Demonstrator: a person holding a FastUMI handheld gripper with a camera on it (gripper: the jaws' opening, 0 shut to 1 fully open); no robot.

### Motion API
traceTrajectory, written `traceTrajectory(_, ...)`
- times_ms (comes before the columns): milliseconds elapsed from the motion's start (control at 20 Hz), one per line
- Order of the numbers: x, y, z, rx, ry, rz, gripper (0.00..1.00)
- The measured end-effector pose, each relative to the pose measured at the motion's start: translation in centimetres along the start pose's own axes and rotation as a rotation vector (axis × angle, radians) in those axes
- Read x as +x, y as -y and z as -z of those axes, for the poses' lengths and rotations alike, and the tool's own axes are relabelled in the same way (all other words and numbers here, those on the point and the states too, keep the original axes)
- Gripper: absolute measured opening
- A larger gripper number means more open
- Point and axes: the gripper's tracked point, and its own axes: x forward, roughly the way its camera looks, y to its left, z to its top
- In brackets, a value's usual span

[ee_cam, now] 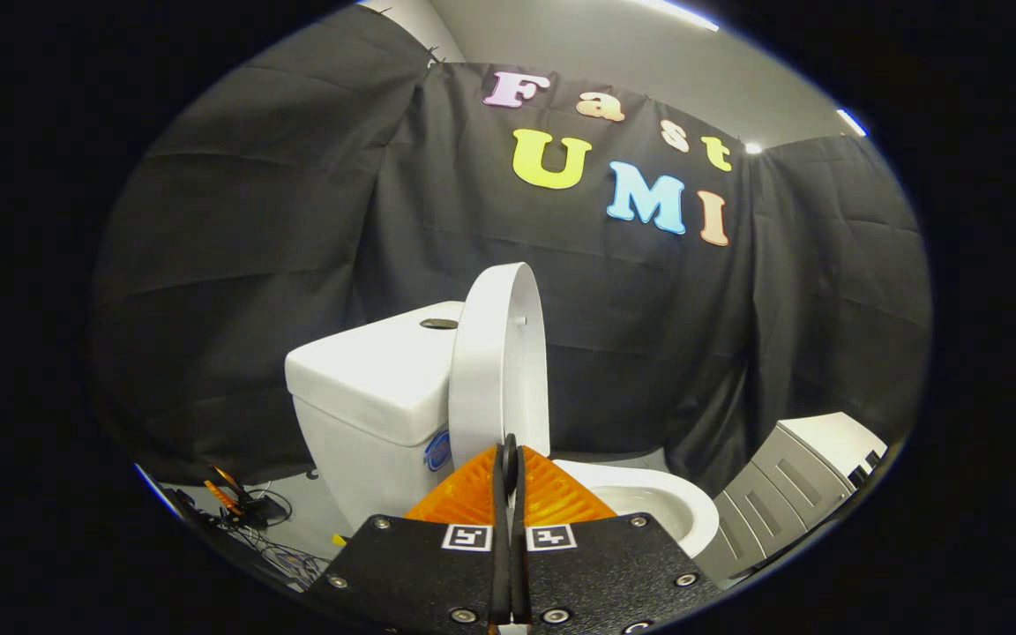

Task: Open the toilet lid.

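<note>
Glossy ceramic and plastic against matt cloth.

The toilet lid (499, 362), upright at the frame's centre, looks like smooth, hard plastic with a soft sheen; the tank (367, 388) to its left and the bowl (667, 507) at lower right look like glossy glazed ceramic. The booth wall (252, 265) behind is matt black cloth, creased and hanging in folds. At the bottom centre, the gripper (509, 463) has its fingers pressed together; their faces are ribbed plastic, and the plates beneath them are grainy, matt, with shiny metal screws. The cabinet (790, 494) at lower right looks like smooth, matt plastic or painted board, which of the two I cannot tell.
</note>
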Motion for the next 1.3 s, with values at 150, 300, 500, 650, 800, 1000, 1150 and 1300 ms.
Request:
traceTrajectory(150, 0.1, 0.0, 0.0, -0.020, 0.003, 0.006, 0.00)
traceTrajectory(300, 0.1, 0.3, 0.1, 0.012, 0.000, -0.002, 0.00)
traceTrajectory(500, 0.3, -0.3, 0.0, 0.016, -0.031, -0.050, 0.07)
traceTrajectory(650, -0.6, -0.5, 0.2, 0.042, -0.042, -0.073, 0.19)
traceTrajectory(800, -1.8, -1.5, -0.1, 0.085, -0.028, -0.118, 0.38)
traceTrajectory(1000, -4.4, -1.5, -2.2, 0.160, 0.026, -0.199, 0.83)
traceTrajectory(1150, -6.1, 0.6, -4.8, 0.218, 0.103, -0.224, 0.94)
traceTrajectory(1300, -7.2, 3.4, -7.8, 0.221, 0.187, -0.247, 0.94)
